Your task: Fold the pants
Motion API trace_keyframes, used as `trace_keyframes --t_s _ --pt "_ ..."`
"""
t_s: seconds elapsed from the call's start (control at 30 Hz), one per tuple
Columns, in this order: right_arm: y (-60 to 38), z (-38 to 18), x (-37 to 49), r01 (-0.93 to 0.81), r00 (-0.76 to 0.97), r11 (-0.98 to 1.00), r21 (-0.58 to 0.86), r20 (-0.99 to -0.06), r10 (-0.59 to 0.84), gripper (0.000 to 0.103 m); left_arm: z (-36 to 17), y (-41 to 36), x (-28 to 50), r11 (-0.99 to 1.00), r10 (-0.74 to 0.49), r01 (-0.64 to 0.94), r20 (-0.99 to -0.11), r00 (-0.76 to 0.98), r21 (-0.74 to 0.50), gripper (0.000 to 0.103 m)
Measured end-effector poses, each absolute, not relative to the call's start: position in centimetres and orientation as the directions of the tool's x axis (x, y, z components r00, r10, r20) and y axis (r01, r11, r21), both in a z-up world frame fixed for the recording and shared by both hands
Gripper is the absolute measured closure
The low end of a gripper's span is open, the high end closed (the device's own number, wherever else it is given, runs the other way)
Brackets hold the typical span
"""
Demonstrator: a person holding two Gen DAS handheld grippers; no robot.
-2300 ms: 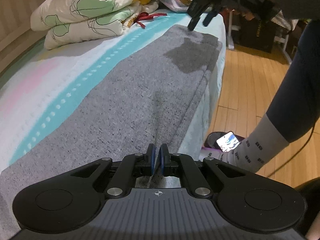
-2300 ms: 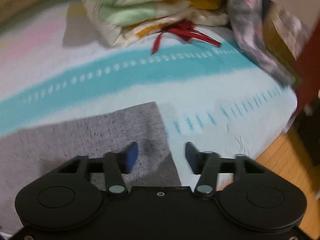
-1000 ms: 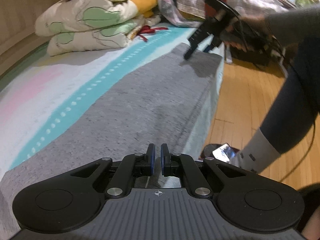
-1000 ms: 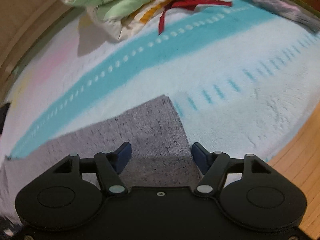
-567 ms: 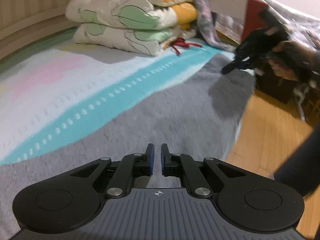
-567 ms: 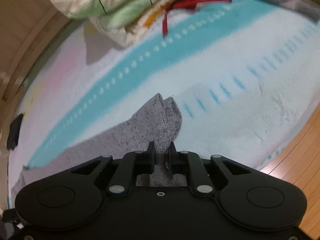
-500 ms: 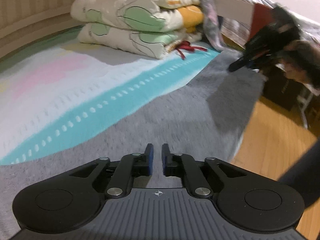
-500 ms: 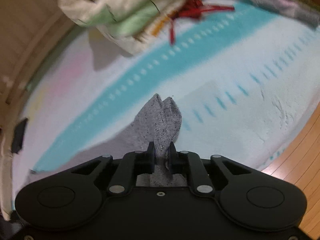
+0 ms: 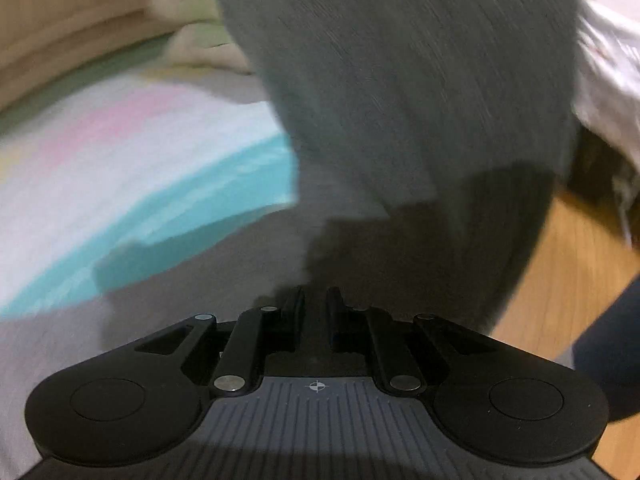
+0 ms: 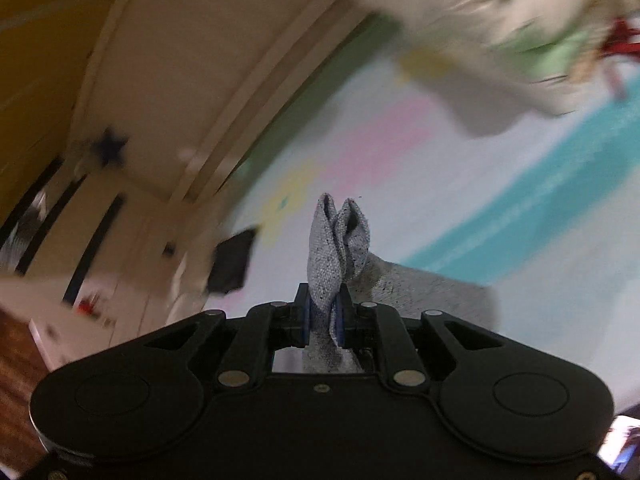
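Note:
The grey pants (image 9: pixel 400 80) lie along the near edge of the striped bed sheet (image 9: pixel 120 160). One end rises in a big sheet that fills the top of the left wrist view and throws a dark shadow on the flat part. My left gripper (image 9: pixel 316 300) sits low over that flat part, its fingers a narrow slit apart with grey cloth in it. In the right wrist view my right gripper (image 10: pixel 322 320) is shut on a bunched corner of the pants (image 10: pixel 338 240), held up above the bed sheet (image 10: pixel 440 180). The view is blurred.
Folded quilts (image 10: pixel 500 20) are stacked at the far end of the bed, with a red ribbon (image 10: pixel 624 40) beside them. A small black object (image 10: pixel 232 260) lies on the sheet near the wooden bed frame (image 10: pixel 200 60). Wooden floor (image 9: pixel 560 280) and a person's leg (image 9: pixel 608 340) are at the right.
My right gripper closed on the pants' corner and lifted it up and over toward the left gripper, so the cloth now hangs in front of the left camera. The left gripper shifted sideways and rolled.

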State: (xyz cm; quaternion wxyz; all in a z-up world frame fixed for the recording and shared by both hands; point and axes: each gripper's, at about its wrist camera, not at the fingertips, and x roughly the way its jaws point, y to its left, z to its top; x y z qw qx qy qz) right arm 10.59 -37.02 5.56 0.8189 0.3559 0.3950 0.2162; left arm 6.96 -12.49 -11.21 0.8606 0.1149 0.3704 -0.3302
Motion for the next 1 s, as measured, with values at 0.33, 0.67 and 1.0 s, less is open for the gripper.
trace_keyframes --t_s 0.33,0.67,1.0 --pt "-21.4 0.5 13.0 -0.204 0.353 0.759 0.618 -0.677 0.646 0.082 -11.3 5.9 10.1 0.934 -0.344 0.147 -0.71 0.615 -0.325 0.085" --pt "-11.1 -4.7 10.4 -0.421 0.26 0.81 0.408 -0.801 0.539 0.043 -10.7 9.4 9.1 0.903 -0.361 0.057 -0.683 0.635 -0.425 0.08" --pt "-19.9 -0.5 10.7 -0.344 0.506 0.898 0.274 -0.752 0.423 0.035 -7.8 8.0 7.1 0.911 -0.39 0.193 -0.612 0.688 -0.364 0.077"
